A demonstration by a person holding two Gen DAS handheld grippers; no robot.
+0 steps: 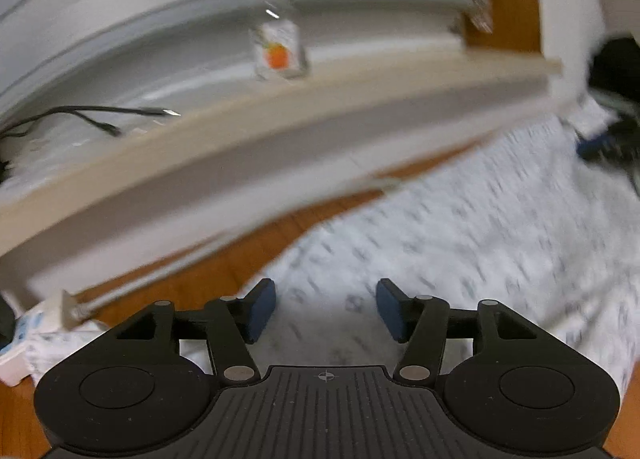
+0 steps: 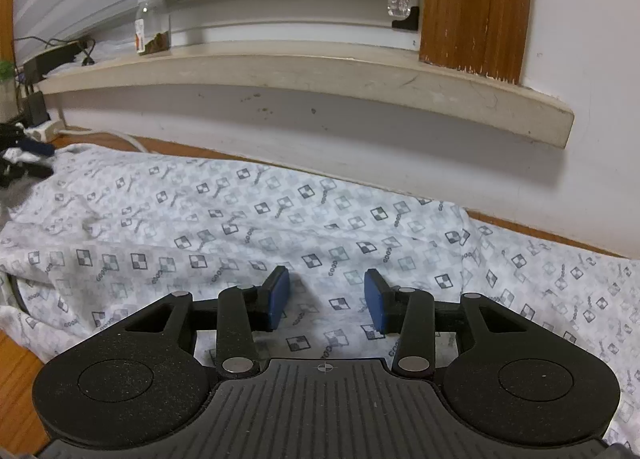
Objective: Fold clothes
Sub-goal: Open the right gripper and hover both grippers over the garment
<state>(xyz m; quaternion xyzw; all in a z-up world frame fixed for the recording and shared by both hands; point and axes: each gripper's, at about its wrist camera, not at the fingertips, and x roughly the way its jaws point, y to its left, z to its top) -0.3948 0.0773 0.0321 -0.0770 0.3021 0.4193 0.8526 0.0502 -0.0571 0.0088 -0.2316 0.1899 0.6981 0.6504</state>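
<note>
A white garment (image 2: 280, 219) printed with small grey checker squares lies spread on a wooden surface below a window sill. My right gripper (image 2: 327, 297) hovers low over it, open, blue pads apart with only cloth showing between them. In the left wrist view the picture is motion-blurred; the same patterned garment (image 1: 460, 227) fills the right half. My left gripper (image 1: 326, 309) is open above its near edge, nothing between the pads.
A beige window sill (image 2: 320, 67) runs along the wall, bearing a small glass jar (image 2: 153, 23) and cables (image 1: 92, 115). A wooden frame post (image 2: 476, 3) rises at right. Dark clutter and a power strip (image 2: 40, 133) sit at far left. Bare wood floor (image 1: 224, 263) shows beside the garment.
</note>
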